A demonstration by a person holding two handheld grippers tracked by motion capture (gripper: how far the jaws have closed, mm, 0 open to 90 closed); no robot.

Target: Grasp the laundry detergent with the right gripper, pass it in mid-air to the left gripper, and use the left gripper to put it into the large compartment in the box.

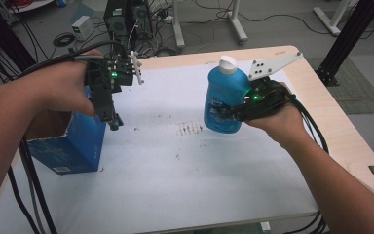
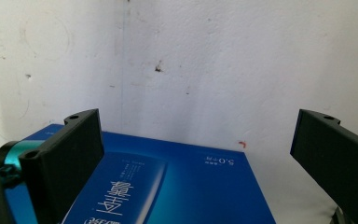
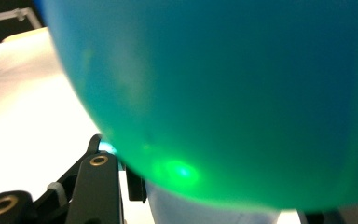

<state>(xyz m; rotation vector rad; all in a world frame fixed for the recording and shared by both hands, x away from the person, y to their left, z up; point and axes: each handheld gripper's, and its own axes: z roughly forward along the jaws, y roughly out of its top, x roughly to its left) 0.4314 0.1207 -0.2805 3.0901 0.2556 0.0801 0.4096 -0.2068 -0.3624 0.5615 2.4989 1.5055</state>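
Clamped blue bottle (image 1: 222, 100) in right gripper (image 1: 233, 113); left gripper (image 1: 113, 119) gaped empty over blue box (image 1: 80, 141). Risked slipping, likely.

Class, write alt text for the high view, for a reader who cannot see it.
The right gripper holds a blue bottle with a white cap above a white table. The open left gripper hangs beside an open blue box at the table's left edge.

White table cover (image 1: 175, 185), dark smudges (image 1: 190, 128) mid-table; cables and perhaps computer boxes (image 1: 126, 19) beyond
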